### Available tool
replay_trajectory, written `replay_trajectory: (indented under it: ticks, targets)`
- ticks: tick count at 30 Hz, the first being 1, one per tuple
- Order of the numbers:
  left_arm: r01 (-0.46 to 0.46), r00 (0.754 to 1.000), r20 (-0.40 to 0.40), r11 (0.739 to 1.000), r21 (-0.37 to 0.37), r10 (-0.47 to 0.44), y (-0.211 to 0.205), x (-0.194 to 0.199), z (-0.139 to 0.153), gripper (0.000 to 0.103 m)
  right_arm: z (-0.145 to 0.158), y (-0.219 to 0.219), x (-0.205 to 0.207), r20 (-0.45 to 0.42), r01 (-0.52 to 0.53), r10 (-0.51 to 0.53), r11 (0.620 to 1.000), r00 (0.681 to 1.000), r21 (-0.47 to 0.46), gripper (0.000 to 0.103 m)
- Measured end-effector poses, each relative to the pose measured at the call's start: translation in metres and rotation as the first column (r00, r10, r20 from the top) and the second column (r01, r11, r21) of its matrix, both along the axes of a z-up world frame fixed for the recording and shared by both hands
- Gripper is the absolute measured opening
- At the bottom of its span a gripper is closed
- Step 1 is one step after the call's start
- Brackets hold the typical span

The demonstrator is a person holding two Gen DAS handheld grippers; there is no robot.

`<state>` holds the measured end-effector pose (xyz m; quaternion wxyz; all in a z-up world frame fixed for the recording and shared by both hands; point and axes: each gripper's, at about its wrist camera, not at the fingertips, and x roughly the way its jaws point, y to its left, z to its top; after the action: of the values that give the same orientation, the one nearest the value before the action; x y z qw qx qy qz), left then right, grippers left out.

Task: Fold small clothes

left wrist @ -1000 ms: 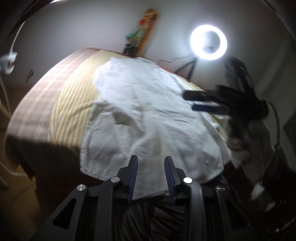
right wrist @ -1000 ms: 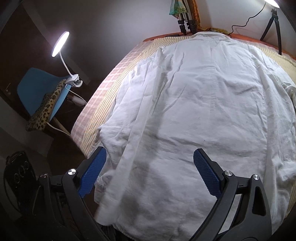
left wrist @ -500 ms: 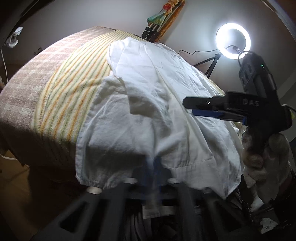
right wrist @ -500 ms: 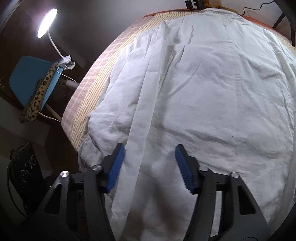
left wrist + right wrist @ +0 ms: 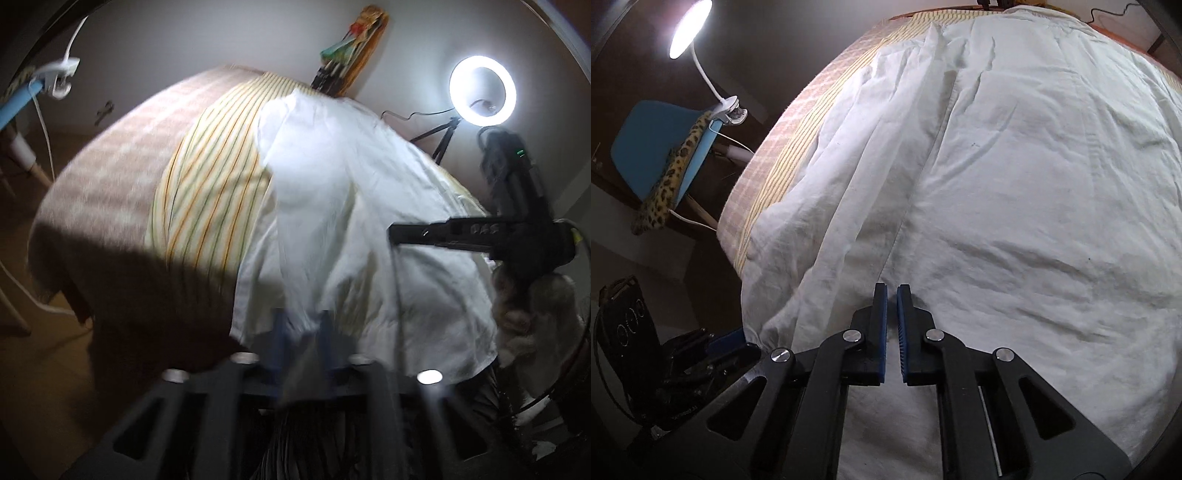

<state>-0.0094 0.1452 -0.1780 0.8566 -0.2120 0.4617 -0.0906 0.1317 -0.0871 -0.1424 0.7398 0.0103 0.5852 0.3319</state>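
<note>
A white shirt lies spread over a table covered by a striped cloth. In the left wrist view my left gripper is blurred, its blue fingers closed on the shirt's near hem and left side panel, which is lifted and folded inward. My right gripper has its jaws nearly together on the shirt's near hem beside the fold edge. It also shows in the left wrist view as a black tool over the shirt's right side.
A ring light on a tripod stands behind the table. A blue chair with a leopard-print cushion and a clip lamp stands left of the table. A pink checked cloth covers the table's left part.
My right gripper has closed from wide open to nearly shut on the near hem. My left gripper has closed on the shirt's left edge and lifted it inward, forming a long fold.
</note>
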Motion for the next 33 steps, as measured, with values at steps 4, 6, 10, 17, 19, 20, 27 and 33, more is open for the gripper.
replay_trajectory:
  ticks: [4,6,10,17,19,20,27,33]
  targets:
    - [-0.106,0.993,0.057,0.994,0.006,0.105,0.02,-0.017,-0.005,0.054,0.03,0.004,0.003,0.092,-0.046,0.046,0.999,0.995,0.004,0.015]
    - [-0.152,0.986,0.07,0.988,-0.006,0.152,0.031,-0.02,-0.01,0.064,0.047,0.009,0.008,0.132,-0.062,0.059,0.998,0.99,0.021,0.034]
    - [-0.193,0.979,0.044,0.978,-0.084,0.197,0.049,-0.019,-0.027,0.064,0.075,0.029,0.023,0.189,-0.088,0.077,0.995,0.979,0.053,0.059]
    - [-0.194,0.978,0.026,0.949,-0.249,0.207,0.056,-0.016,-0.051,0.059,0.082,0.084,0.065,0.16,-0.088,0.081,0.995,0.984,0.036,0.059]
    - [-0.185,0.98,0.02,0.937,-0.297,0.199,0.056,-0.016,-0.055,0.049,0.075,0.099,0.08,0.13,-0.065,0.06,0.997,0.99,0.031,0.059]
    - [-0.177,0.981,0.021,0.93,-0.321,0.194,0.056,-0.016,-0.057,0.042,0.07,0.105,0.086,0.116,-0.054,0.051,0.998,0.992,0.025,0.059]
    - [-0.15,0.978,0.078,0.914,-0.378,0.193,0.051,-0.03,-0.039,0.006,0.03,0.151,0.12,0.039,-0.016,0.019,0.997,0.999,-0.077,0.059]
    - [-0.139,0.973,0.119,0.914,-0.38,0.197,0.051,-0.04,-0.013,0.004,0.012,0.189,0.137,0.04,-0.034,0.043,0.977,0.998,-0.209,0.059]
